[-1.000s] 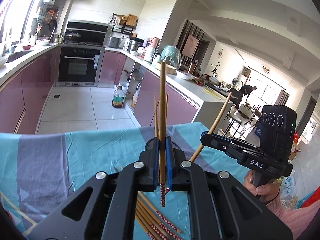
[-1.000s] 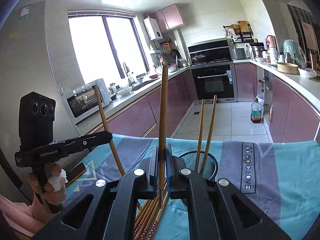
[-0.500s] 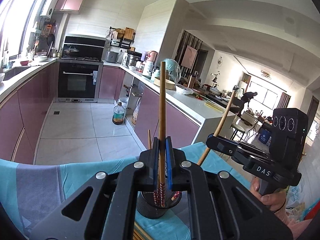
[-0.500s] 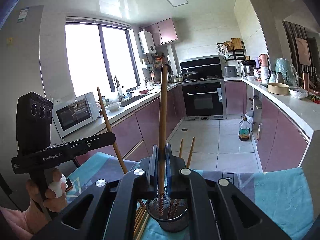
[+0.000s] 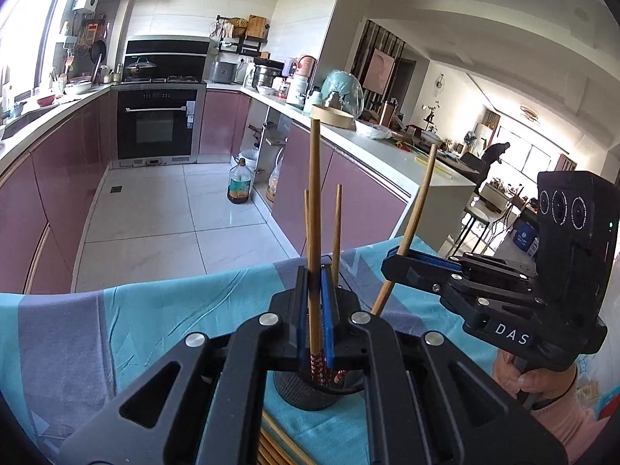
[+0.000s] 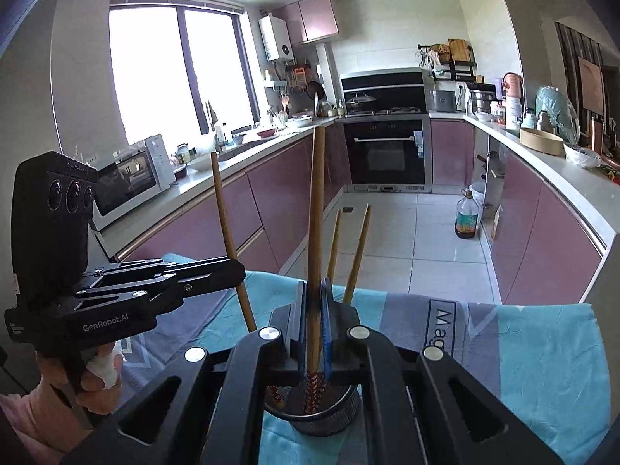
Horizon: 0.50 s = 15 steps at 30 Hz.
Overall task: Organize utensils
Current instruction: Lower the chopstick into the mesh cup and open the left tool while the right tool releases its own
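My left gripper [image 5: 314,271] is shut on an upright wooden chopstick [image 5: 314,201] whose patterned lower end dips into a black mesh cup [image 5: 306,391]. Two more chopsticks [image 5: 337,228] stand in that cup. To the right, my right gripper [image 5: 391,267] holds its own chopstick [image 5: 416,209] at a slant. In the right wrist view, the right gripper [image 6: 313,286] is shut on a chopstick [image 6: 316,209] with its patterned end inside the cup [image 6: 321,418]. The left gripper [image 6: 236,271] sits at the left with its chopstick [image 6: 226,224].
The cup stands on a teal and grey tablecloth [image 5: 155,310]. Several loose chopsticks [image 5: 271,449] lie on the cloth near me, under the left gripper. Beyond the table's far edge are the tiled floor, an oil bottle [image 5: 240,186] and purple cabinets [image 6: 542,240].
Both grippers have carried their chopsticks from above the loose pile to over the cup. The cup now sits right under both sets of fingers, with the patterned ends dipping into it.
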Each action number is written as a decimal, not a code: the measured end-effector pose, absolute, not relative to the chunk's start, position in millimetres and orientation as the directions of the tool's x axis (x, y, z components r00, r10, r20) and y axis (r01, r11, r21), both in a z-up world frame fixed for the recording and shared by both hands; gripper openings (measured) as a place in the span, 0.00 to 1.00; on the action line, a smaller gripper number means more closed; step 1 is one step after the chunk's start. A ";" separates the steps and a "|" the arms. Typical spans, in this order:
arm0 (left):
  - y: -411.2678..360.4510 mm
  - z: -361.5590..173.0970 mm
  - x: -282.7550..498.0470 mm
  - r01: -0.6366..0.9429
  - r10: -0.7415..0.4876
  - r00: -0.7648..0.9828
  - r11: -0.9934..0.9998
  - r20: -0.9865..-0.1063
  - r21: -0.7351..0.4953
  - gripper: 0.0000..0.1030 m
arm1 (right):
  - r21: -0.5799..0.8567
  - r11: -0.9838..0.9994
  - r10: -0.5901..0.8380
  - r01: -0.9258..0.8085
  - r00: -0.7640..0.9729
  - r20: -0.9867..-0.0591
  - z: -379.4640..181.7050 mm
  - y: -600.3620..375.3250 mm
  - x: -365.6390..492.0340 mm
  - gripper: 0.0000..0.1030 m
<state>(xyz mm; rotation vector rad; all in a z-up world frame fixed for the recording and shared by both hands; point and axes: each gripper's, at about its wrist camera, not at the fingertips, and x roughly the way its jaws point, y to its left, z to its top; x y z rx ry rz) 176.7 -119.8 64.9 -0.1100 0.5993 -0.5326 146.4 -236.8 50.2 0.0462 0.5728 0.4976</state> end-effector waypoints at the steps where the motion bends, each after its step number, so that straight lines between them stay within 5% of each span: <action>1: -122.2 61.2 177.0 0.447 -0.506 0.689 0.860 -0.520 -0.245 0.07 | 0.177 0.881 0.461 -0.438 0.716 -0.524 47.3 -236.0 149.1 0.05; 15: -125.2 34.2 209.5 0.435 -0.479 0.645 0.871 -0.596 -0.229 0.07 | 0.215 0.892 0.442 -0.399 0.659 -0.609 26.1 -239.9 176.7 0.06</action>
